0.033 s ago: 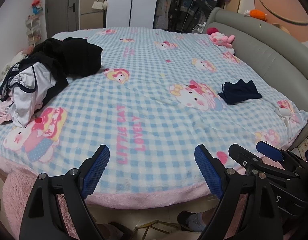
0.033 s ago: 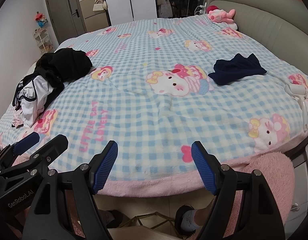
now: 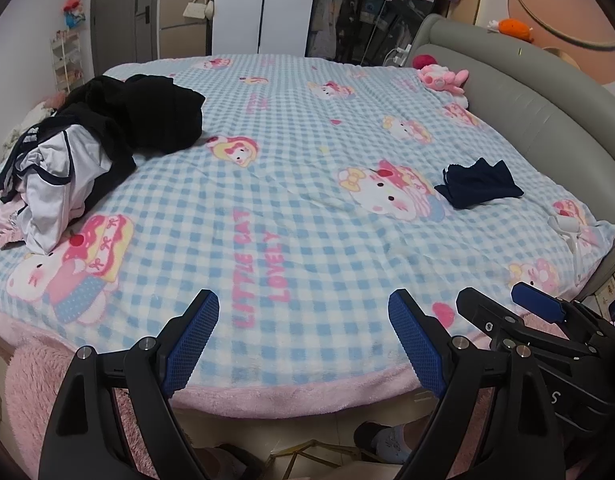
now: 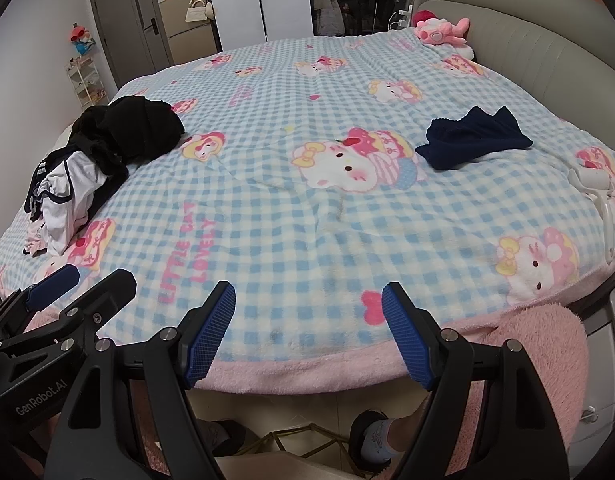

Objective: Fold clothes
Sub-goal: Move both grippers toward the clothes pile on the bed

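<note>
Left tool (image 3: 303,340) and right tool (image 4: 307,334): both wide apart, empty, at blue-checked blanket's (image 3: 307,200) near edge. Dark navy garment (image 3: 477,184), possibly folded, blanket's right; black-and-white clothes heap (image 3: 87,148) its left.

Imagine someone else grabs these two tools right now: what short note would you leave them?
Left hand-held gripper: open, empty, hovering over the near edge of the bed.
Right hand-held gripper: open, empty, beside it.
Clothes: a jumbled pile of black and white garments lies at the left side of the checked blanket; one dark navy garment lies alone on the right, looking loosely folded.
Also on the bed: a lint roller at the right edge and a pink plush toy by the headboard.
Done: possibly the navy piece.
Left: the whole pile.
</note>
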`<state>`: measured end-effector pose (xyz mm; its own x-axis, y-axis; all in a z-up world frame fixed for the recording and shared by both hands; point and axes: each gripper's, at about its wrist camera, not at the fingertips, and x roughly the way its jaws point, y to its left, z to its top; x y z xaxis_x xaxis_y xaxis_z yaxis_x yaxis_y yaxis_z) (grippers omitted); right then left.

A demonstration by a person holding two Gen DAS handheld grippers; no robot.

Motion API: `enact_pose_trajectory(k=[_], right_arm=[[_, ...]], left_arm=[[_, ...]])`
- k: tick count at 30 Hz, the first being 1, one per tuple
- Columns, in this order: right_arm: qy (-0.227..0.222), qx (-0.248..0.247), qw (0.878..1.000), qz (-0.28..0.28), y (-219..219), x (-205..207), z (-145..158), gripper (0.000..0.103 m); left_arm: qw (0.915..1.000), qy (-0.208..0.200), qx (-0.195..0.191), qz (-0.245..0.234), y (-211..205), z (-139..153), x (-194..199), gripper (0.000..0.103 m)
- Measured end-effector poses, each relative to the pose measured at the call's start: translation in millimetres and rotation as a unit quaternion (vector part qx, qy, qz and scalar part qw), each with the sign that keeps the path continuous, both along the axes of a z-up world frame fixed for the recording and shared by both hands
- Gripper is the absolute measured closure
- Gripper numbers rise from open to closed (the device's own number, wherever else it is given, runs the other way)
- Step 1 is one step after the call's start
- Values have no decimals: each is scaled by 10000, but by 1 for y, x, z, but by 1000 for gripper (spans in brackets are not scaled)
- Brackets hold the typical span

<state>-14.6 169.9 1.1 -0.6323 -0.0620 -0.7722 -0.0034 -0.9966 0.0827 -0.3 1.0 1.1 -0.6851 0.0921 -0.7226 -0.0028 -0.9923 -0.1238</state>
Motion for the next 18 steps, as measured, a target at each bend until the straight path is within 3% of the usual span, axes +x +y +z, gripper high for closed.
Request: enact_pose_trajectory(k=[4, 7, 13, 18], right_arm=[[-20, 1, 10000, 18, 2, -1, -2, 26], [-48, 21, 10000, 1, 2, -4, -6, 26], [-109, 105, 9998, 92, -6, -10, -8, 26], [-147, 115, 9992, 353, -22, -25, -9, 25]], left_arm=[[9997, 59, -246, 8, 7, 3, -5, 14], [9999, 2, -101, -40, -2, 2, -12, 14], [9991, -29, -416, -48, -3, -1, -20, 14], [9999, -108, -92, -23, -26, -3, -27, 14]])
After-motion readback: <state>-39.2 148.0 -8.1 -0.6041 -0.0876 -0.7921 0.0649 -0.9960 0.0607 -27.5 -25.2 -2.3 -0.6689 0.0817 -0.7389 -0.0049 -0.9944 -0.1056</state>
